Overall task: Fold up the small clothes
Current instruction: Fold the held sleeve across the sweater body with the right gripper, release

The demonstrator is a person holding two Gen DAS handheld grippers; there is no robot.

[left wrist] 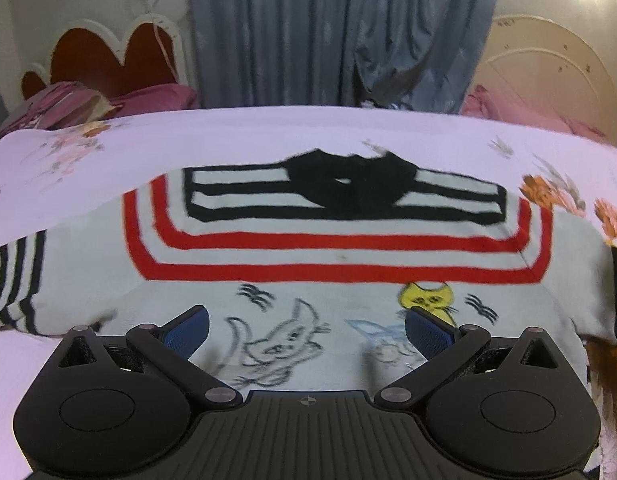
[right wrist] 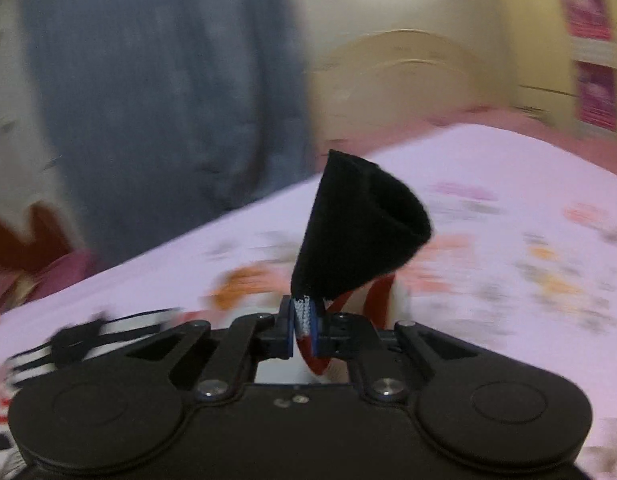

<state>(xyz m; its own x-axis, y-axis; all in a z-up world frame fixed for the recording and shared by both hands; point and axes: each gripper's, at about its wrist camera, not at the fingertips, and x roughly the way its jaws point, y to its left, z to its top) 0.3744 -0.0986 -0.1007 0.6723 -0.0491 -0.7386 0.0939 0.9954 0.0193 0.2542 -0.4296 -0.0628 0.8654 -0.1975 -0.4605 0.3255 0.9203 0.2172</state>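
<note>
Left tongs (left wrist: pixel 306 330) wide open above sweater (left wrist: pixel 336 240) — right tongs (right wrist: pixel 304 330) clenched on sleeve cuff (right wrist: pixel 360 232).

Blue curtain (left wrist: pixel 340 32) behind floral bedsheet (left wrist: pixel 268 132)

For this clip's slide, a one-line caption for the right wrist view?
Right gripper shut on the sweater's black cuff, lifted above the floral bedsheet.

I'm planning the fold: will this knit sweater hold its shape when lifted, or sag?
Probably sag: the black cuff pinched in the right gripper curls into a loose cone. Likely light, since one small pinch lifts it. Probably not slippery: the sweater is knit and lies flat on the bedsheet.
</note>
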